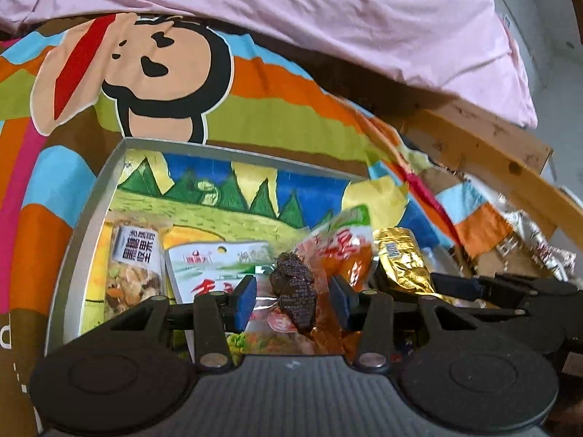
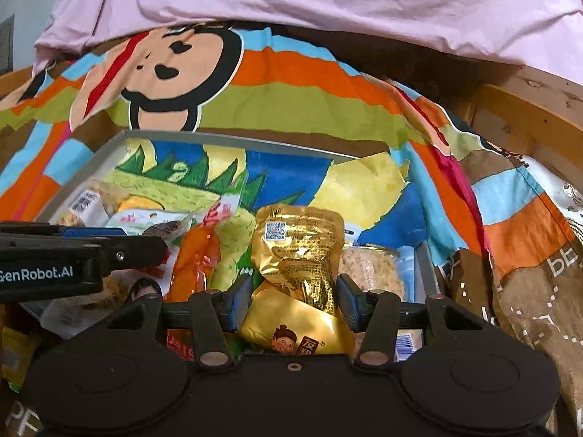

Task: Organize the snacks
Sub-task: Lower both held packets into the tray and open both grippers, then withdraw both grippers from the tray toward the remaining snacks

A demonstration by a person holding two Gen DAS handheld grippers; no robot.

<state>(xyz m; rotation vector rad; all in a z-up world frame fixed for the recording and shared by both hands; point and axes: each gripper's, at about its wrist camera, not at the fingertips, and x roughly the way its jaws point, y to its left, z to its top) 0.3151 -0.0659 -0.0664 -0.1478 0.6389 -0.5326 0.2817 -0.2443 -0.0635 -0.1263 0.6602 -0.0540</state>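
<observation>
Gold foil snack pouch point(image 2: 300, 255) sits between the pads of the right gripper point(image 2: 295, 302); the pads press its sides, so it is held at a middling opening, above the grey tray point(image 2: 233, 138). Its lower end shows a cartoon face and overlaps the gripper body. In the left wrist view the same pouch point(image 1: 399, 258) appears at the right edge of the tray, with the right gripper's dark fingers just beside it.

Left gripper point(image 1: 291, 298) stands at a similar middling opening. A dark brown, textured snack piece inside an orange-and-clear packet point(image 1: 329, 255) lies between the blue pads point(image 1: 245, 296); contact of both pads with the packet cannot be confirmed, as a gap shows on the left side.

Tray contents, left to right: a clear bag of mixed nuts point(image 1: 135, 266) with a white label against the left wall, a white-and-green packet point(image 1: 215, 266) next to it, then the orange packet. A pale oat-coloured bar point(image 2: 371, 269) lies near the right wall. The tray floor is lined with a painted landscape picture point(image 1: 218, 196).

Tray rests on a striped cartoon-print bedsheet point(image 1: 262, 83). Pink cloth point(image 1: 328, 11) covers the far side. A wooden bed rail point(image 1: 484, 145) runs at right.
</observation>
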